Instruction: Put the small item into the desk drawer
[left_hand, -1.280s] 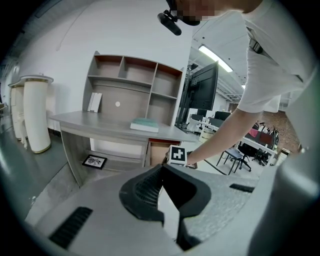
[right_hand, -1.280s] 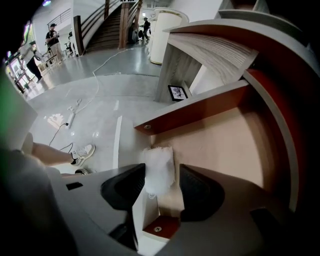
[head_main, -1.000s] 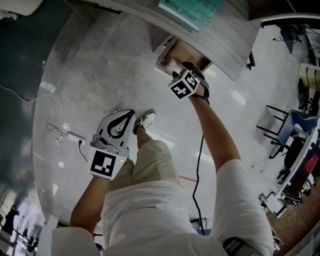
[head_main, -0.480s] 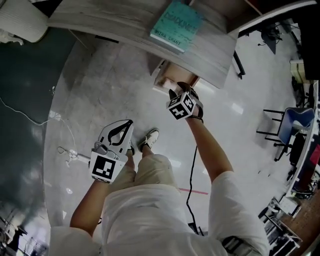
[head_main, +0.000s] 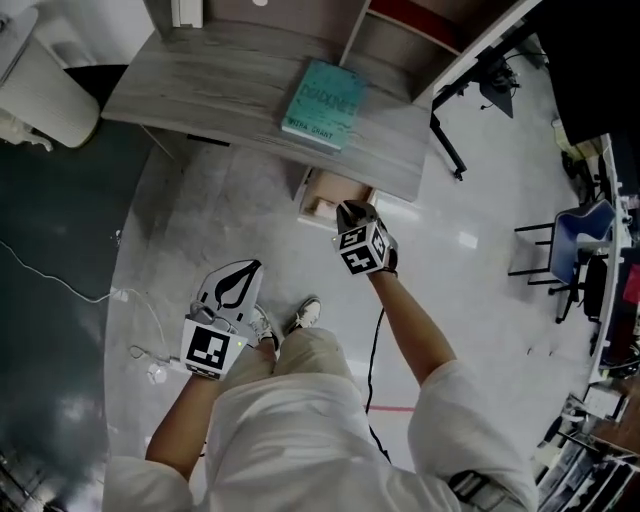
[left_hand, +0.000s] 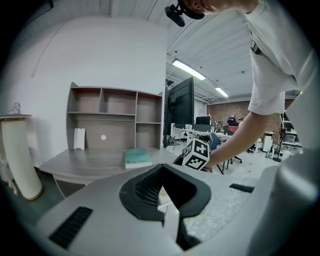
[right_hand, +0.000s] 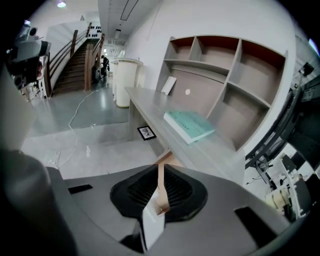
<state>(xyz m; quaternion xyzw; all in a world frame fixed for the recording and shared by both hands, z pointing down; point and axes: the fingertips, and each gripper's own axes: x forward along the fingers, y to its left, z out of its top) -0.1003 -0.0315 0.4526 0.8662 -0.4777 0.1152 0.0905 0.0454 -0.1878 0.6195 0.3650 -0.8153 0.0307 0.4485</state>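
Gaping drawer (head_main: 324, 196) beneath desk (head_main: 200, 90)

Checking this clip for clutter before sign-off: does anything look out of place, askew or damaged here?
The desk drawer stands open, jutting out from under the desk. A white cable trails loose across the floor. Nothing looks spilled or damaged.
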